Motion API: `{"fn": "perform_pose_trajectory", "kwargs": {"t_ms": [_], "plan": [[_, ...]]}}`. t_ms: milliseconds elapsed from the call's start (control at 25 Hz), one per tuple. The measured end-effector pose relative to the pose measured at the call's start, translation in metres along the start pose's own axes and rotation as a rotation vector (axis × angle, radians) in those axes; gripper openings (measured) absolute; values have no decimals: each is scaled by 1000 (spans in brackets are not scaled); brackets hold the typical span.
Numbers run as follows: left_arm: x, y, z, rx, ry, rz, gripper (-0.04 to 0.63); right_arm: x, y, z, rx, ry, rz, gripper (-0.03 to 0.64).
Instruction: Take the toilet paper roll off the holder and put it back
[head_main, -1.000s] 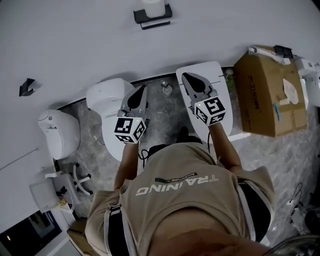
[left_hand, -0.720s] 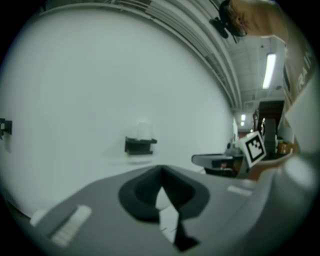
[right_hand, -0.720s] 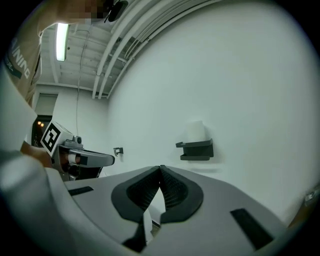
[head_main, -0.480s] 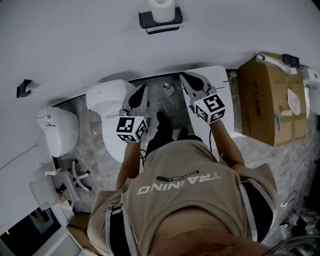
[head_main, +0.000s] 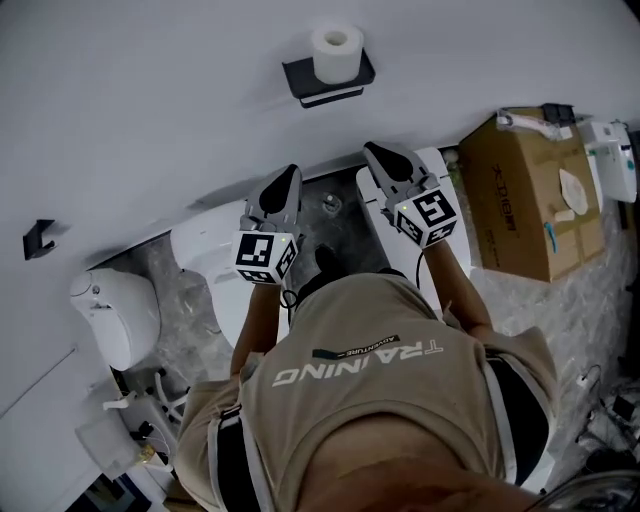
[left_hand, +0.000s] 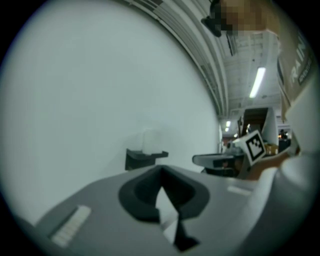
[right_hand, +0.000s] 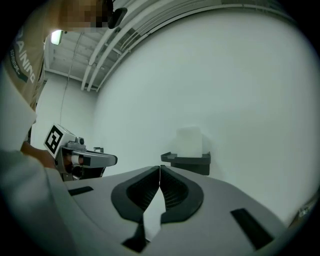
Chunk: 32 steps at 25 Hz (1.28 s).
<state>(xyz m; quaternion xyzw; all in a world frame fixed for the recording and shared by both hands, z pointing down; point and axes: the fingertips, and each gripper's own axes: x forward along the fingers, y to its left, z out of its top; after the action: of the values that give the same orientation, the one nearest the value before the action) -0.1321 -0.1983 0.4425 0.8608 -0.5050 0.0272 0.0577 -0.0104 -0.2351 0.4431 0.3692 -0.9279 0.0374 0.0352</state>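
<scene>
A white toilet paper roll (head_main: 335, 52) stands upright on a black wall holder (head_main: 328, 80), high on the white wall in the head view. It also shows pale in the right gripper view, the roll (right_hand: 190, 141) on the holder (right_hand: 186, 162), and faintly in the left gripper view, the roll (left_hand: 150, 141) above the holder (left_hand: 144, 159). My left gripper (head_main: 289, 176) and right gripper (head_main: 374, 153) point toward the wall below the holder, both shut and holding nothing. Each stays well short of the roll.
A white toilet (head_main: 215, 255) sits under my left gripper and a second white fixture (head_main: 115, 310) lies further left. A cardboard box (head_main: 530, 190) stands at the right. A small black hook (head_main: 38, 238) is on the wall at left.
The holder and roll have come lower and fuller into the head view. Both grippers have edged up toward the wall, still shut.
</scene>
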Motion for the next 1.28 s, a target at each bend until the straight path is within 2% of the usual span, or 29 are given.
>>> {"fn": "perform_pose_trajectory", "kwargs": {"t_ms": [120,280,440,560,840,1120,1280], "plan": [[10,23,-1,-1,-6,-32,5,13,-3,3,7,-9,-43,15],[28,37,9,-100,-24,-99,5,18,-8,4,22,12,-84,15],[43,42,12,-87,-21,-127,5,26,-22,9,23,8,-105,15],[49,40,7,-106,-7,-142,5,31,-29,18,0,-5,-102,15],[61,46,25,-32,3,-75,5,52,-53,46,-19,-57,-47,15],[81,59,34,-54,-15,27,5,78,-70,64,-20,-59,35,15],[85,58,35,-45,-25,38,5,88,-77,72,-29,-65,36,15]]}}
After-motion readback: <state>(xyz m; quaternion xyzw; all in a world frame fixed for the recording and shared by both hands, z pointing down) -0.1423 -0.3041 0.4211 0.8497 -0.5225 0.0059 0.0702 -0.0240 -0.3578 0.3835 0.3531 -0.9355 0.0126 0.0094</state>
